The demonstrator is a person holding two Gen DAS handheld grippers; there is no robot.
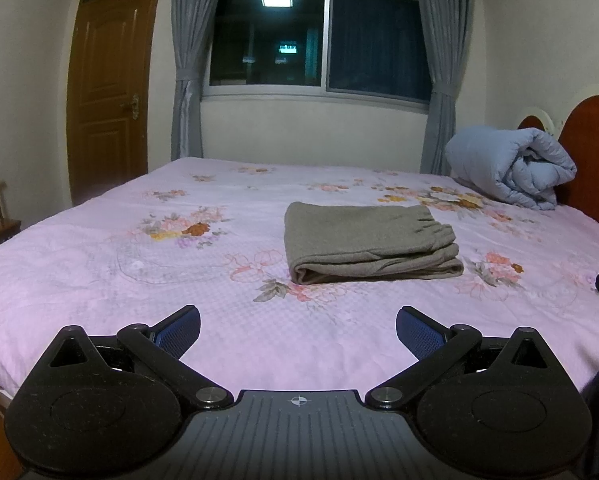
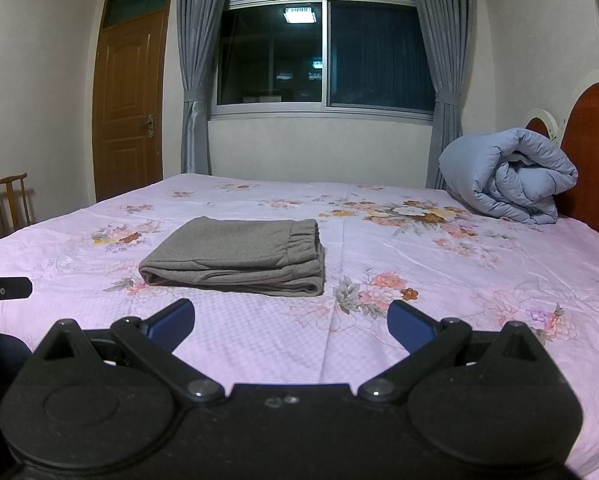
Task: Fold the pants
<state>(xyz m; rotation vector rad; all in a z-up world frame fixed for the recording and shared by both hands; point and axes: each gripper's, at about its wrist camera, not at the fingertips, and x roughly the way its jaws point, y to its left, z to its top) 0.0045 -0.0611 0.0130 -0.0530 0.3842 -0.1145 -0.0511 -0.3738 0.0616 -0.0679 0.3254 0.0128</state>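
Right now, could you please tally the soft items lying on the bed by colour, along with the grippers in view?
Grey: 1, the folded pants on the pink floral sheet.
Blue: 1, the rolled quilt by the headboard.
Grippers: 2, the left gripper and the right gripper, both open and holding nothing.
Total: 4.

Pants point(image 1: 369, 242) mid-bed point(image 1: 99, 280); quilt point(image 1: 511, 164) by headboard point(image 1: 595, 160).
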